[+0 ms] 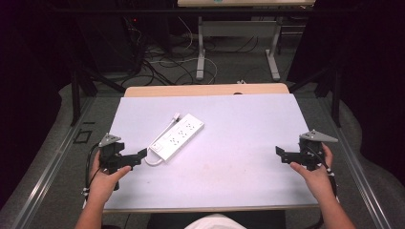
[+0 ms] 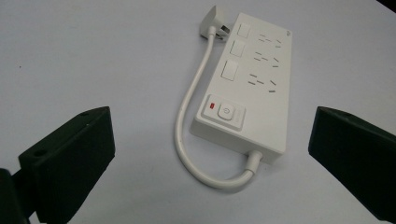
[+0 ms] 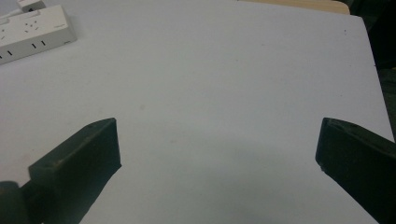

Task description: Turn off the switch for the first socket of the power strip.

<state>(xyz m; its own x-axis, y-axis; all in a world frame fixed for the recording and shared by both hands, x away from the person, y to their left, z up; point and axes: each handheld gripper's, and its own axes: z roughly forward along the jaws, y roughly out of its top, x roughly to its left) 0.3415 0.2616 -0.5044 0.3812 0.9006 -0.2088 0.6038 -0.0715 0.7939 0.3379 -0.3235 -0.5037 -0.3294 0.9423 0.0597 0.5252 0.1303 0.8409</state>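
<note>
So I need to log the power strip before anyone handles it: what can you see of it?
The power strip is a white, plastic-looking bar lying flat and slanted on the pale table, left of centre. Its top shows three socket groups, three square buttons and a round switch beside a small red mark. A short white cable leaves the near end and loops back alongside to its plug at the far end. Nothing touches it but the table.

One white power strip [image 1: 177, 135] with one cord [image 2: 187, 116] and one plug [image 2: 211, 21]; two grippers, left gripper [image 1: 142, 153] and right gripper [image 1: 281, 152].
</note>
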